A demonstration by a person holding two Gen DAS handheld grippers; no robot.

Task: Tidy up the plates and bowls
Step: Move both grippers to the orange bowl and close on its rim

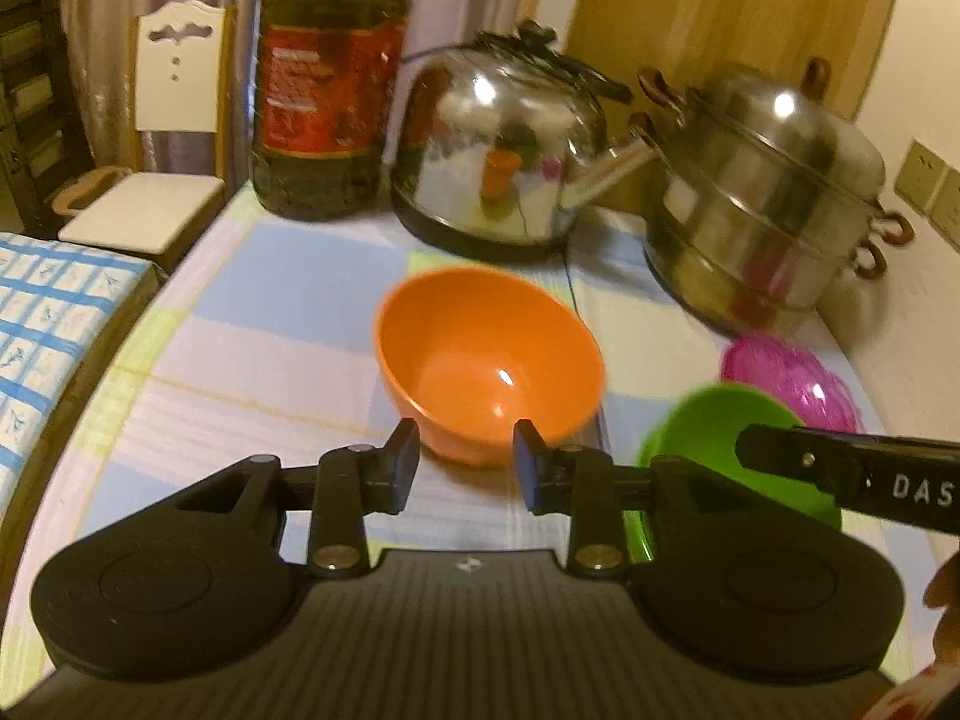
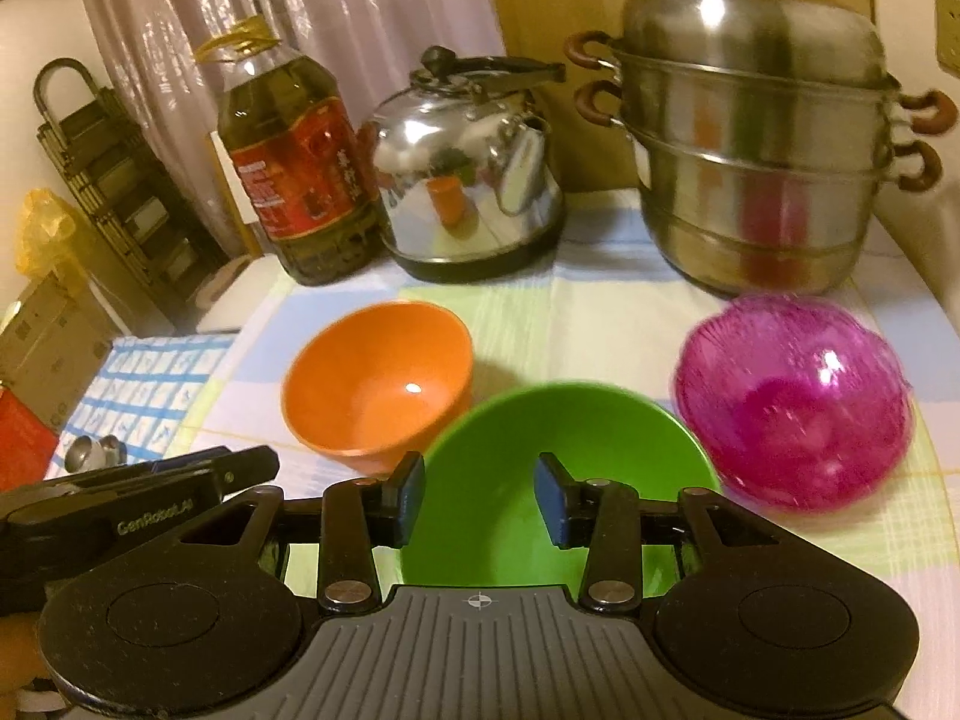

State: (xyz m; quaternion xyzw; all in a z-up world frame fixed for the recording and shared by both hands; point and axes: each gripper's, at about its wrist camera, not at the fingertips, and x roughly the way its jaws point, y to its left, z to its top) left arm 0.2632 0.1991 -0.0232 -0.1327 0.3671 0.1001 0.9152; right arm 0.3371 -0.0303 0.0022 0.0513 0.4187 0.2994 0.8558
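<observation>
Table (image 2: 600, 312): we are looking at a checked cloth in pale blue, green and white, which is carrying everything below.
Steamer pot (image 2: 762, 144): we are seeing it standing at the far right corner, stacked in tiers with its lid on.
Kettle (image 2: 462, 180): we are finding it at the back centre, just left of the steamer pot, mirroring the bowls.
Oil bottle (image 2: 294, 162): we are seeing it standing upright to the left of the kettle.
Pink bowl (image 2: 792, 402): we are watching it sitting at the right, in front of the steamer pot, blurred.
Green bowl (image 2: 564, 480): we are seeing it lying nearest us, between the other two bowls.
Orange bowl (image 1: 486, 360): we are finding it left of the green bowl, tilted, near the table's centre.
Left gripper (image 1: 465, 468): we are holding it parted and empty, just short of the orange bowl.
Right gripper (image 2: 480, 495): we are holding it spread and empty over the green bowl's near side.
</observation>
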